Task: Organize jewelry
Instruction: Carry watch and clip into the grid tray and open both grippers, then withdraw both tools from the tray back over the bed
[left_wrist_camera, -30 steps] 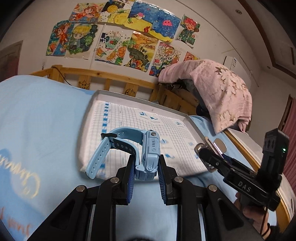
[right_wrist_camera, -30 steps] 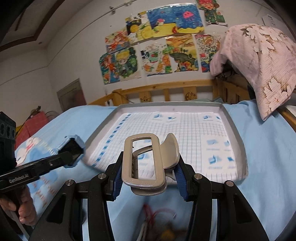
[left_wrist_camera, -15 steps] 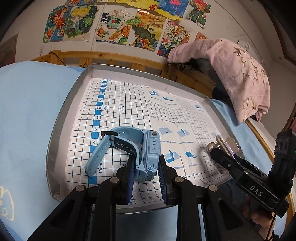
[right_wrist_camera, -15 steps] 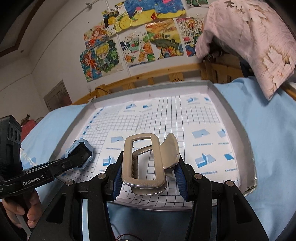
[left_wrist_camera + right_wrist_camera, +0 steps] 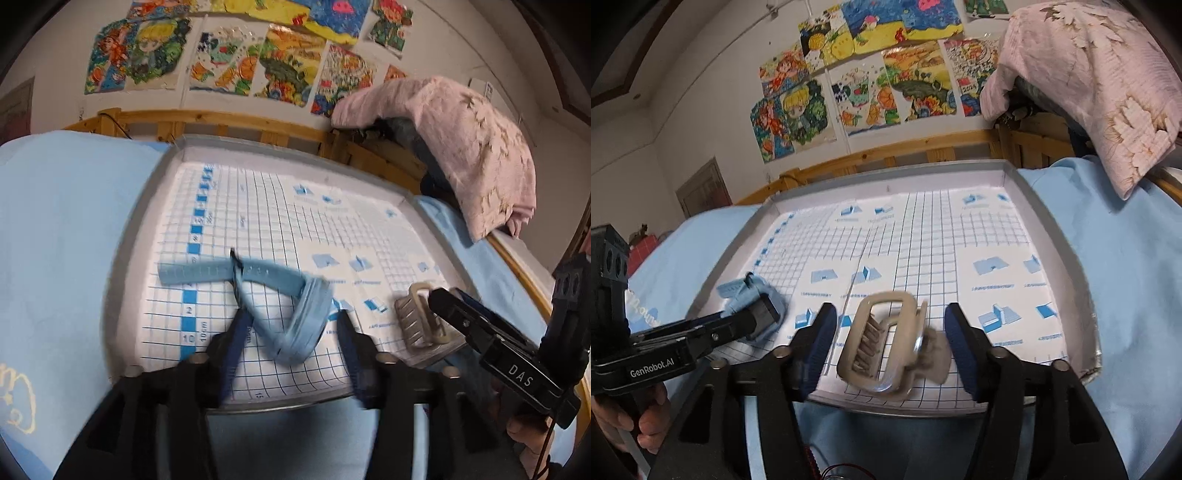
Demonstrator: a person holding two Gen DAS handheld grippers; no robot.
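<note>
Releasing step: left gripper (image 5: 291,332) just spread, watch (image 5: 291,314) loose on tray (image 5: 147,236); right gripper (image 5: 890,347) just spread, clip (image 5: 886,350) dropped alongside. Next: withdraw both clear.

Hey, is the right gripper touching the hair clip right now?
Apart. In the right wrist view, the right gripper, whose jaws have just been opening, shows white tray paper between each blue pad and the beige hair clip, which sits blurred between them.

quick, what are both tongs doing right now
left tongs: just opened, blue watch loose between them
right tongs: just opened, beige hair claw released
</note>
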